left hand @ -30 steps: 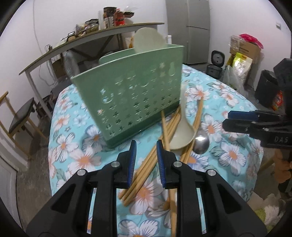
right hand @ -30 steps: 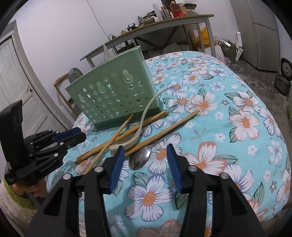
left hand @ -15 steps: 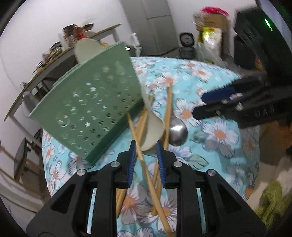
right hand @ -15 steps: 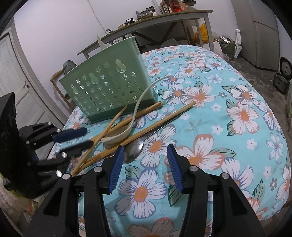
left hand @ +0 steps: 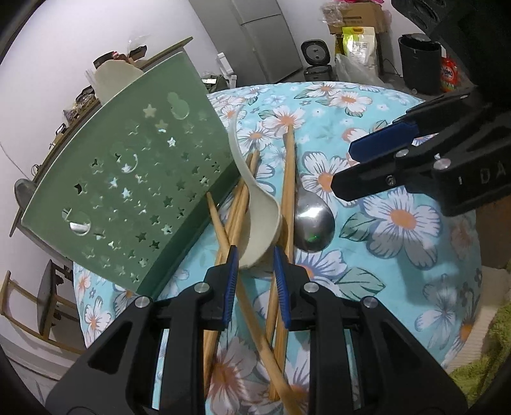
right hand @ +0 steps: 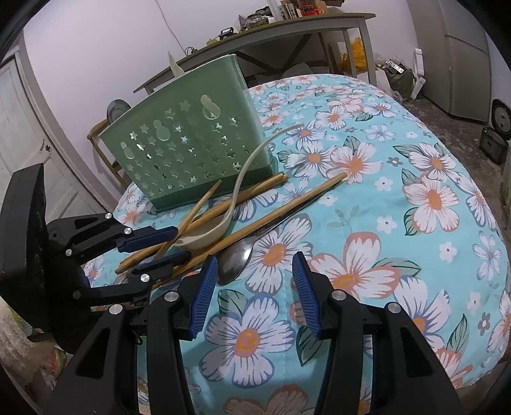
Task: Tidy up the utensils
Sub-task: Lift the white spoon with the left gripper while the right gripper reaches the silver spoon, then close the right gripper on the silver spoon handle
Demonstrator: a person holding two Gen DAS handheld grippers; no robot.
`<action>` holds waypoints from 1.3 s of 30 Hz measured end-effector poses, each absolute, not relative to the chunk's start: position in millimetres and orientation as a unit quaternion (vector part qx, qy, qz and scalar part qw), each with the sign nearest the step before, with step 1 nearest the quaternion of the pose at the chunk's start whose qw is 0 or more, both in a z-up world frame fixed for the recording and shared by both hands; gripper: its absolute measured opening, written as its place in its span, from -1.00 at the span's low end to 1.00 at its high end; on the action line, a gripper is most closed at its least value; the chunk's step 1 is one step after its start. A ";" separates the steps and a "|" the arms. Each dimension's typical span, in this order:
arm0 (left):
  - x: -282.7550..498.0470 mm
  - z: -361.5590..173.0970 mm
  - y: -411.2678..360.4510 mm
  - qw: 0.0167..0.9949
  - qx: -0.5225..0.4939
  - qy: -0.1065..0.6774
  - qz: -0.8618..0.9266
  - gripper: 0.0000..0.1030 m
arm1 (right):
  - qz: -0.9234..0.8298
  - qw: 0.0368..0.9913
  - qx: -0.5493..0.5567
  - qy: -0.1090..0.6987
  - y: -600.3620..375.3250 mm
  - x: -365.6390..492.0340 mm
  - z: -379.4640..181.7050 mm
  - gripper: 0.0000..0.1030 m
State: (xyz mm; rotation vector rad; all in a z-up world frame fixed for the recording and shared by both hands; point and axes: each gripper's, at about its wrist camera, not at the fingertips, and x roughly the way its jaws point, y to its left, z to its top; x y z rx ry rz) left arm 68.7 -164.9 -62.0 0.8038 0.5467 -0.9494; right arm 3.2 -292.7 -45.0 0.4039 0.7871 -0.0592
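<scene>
A green perforated utensil caddy [left hand: 127,178] [right hand: 191,150] stands on the floral table with a cream paddle [left hand: 111,76] sticking out of it. In front of it lies a pile: several wooden chopsticks [left hand: 289,178] [right hand: 287,207], a cream ladle spoon [left hand: 258,220] [right hand: 204,237] and a metal spoon [left hand: 314,223] [right hand: 234,261]. My left gripper [left hand: 254,258] [right hand: 182,242] is low over the pile, tilted, its jaws narrowly apart around the rim of the cream spoon's bowl and some chopsticks. My right gripper [right hand: 254,260] [left hand: 343,169] hovers open beside the metal spoon, holding nothing.
The floral tablecloth [right hand: 383,223] curves down at the round table's edges. A long desk [right hand: 287,28] with clutter and a fridge [right hand: 463,57] stand behind. A chair [left hand: 48,303] is on the caddy's far side. A rice cooker [left hand: 316,60] and bags sit on the floor.
My left gripper has rolled and dropped toward the utensil pile, so its tips now flank the cream spoon's bowl. Its jaw gap looks the same. The right gripper has barely shifted.
</scene>
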 end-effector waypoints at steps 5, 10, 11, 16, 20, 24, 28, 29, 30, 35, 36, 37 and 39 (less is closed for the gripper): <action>74.4 -63.1 -168.0 0.778 0.362 0.257 -0.445 -0.59 | -0.026 0.902 0.202 0.381 -293.0 3.3 -46.3 -0.07; 73.8 -60.9 -166.7 0.779 0.355 0.253 -0.450 -0.63 | -0.002 0.896 0.230 0.381 -294.1 3.6 -50.0 -0.07; 73.0 -59.1 -165.6 0.780 0.352 0.251 -0.452 -0.66 | 0.005 0.893 0.241 0.380 -295.1 3.6 -51.2 -0.07; 69.2 -45.1 -161.7 0.786 0.333 0.239 -0.463 -0.70 | 0.043 0.875 0.294 0.381 -294.7 7.6 -60.4 -0.17; 67.8 -30.8 -157.1 0.793 0.308 0.232 -0.471 -0.72 | 0.056 0.858 0.331 0.388 -295.8 12.8 -69.2 -0.27; 68.0 -16.4 -152.3 0.796 0.276 0.235 -0.485 -0.75 | 0.048 0.848 0.350 0.395 -299.0 17.6 -75.6 -0.35; 68.9 -3.3 -147.9 0.795 0.241 0.240 -0.502 -0.79 | 0.043 0.837 0.378 0.393 -305.8 21.0 -83.3 -0.39; 69.7 -0.3 -146.9 0.795 0.231 0.243 -0.505 -0.80 | 0.042 0.836 0.384 0.390 -307.2 22.4 -84.8 -0.40; 71.3 1.6 -146.2 0.795 0.223 0.245 -0.508 -0.81 | 0.043 0.835 0.389 0.388 -307.9 23.4 -86.4 -0.41; 79.8 10.9 -140.6 0.794 0.171 0.263 -0.521 -0.84 | 0.049 0.829 0.408 0.380 -311.4 28.1 -93.0 -0.56; 81.7 10.7 -140.2 0.793 0.164 0.266 -0.523 -0.85 | 0.049 0.827 0.412 0.379 -313.0 29.3 -94.3 -0.65; 83.2 10.8 -139.7 0.792 0.156 0.270 -0.525 -0.85 | 0.051 0.824 0.419 0.378 -314.5 30.1 -96.0 -0.72; 86.6 11.1 -137.4 0.790 0.141 0.276 -0.529 -0.86 | 0.061 0.815 0.441 0.372 -318.2 28.2 -100.4 -0.82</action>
